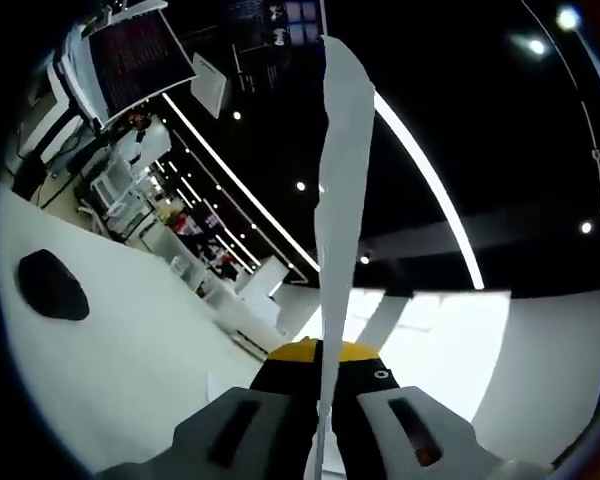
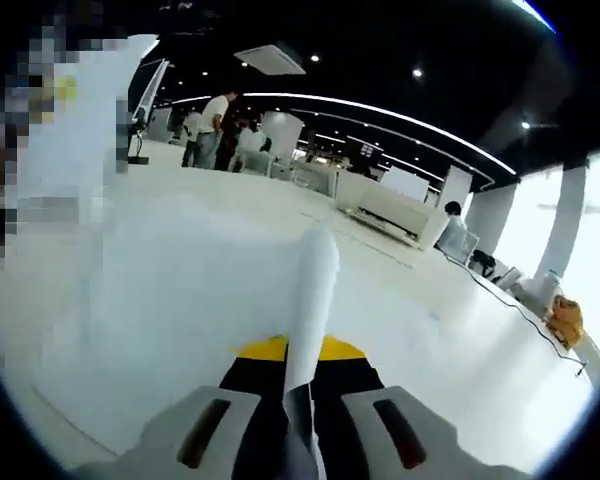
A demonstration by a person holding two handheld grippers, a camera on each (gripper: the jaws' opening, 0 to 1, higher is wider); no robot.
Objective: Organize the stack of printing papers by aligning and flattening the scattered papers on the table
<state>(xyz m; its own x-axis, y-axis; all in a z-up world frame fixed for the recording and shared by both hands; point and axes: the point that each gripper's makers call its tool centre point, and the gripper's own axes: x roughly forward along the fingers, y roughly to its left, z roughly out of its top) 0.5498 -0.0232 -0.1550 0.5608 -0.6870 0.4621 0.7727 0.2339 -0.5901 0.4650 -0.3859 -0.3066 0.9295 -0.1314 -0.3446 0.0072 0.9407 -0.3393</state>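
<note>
Two grippers each pinch an edge of white printing paper. In the left gripper view, the left gripper (image 1: 322, 430) has its grey fingers (image 1: 242, 430) pressed together on the paper sheets (image 1: 340, 200), which rise edge-on from between them as a thin, slightly wavy white strip reaching up past a black ceiling. A yellow-and-black part of the gripper sits just beyond the fingertips, either side of the strip. To the left of the fingers spreads a white surface (image 1: 120, 360) carrying a dark oval object (image 1: 52, 285), well apart from the paper. Farther out stand desks, a hanging display screen (image 1: 140, 50) and long ceiling light strips (image 1: 430, 180).

In the right gripper view, the right gripper (image 2: 298, 430) likewise has its fingers (image 2: 215, 430) clamped on the paper stack (image 2: 180, 300); one edge stands up between them as a narrow fold, while the rest spreads as a broad white sheet leftward and away from the fingers. Beyond it lies a pale open office floor (image 2: 480, 350), with people standing (image 2: 212, 125) far off above the paper, white counters (image 2: 390, 210) and a curved ceiling light (image 2: 380, 115).
</note>
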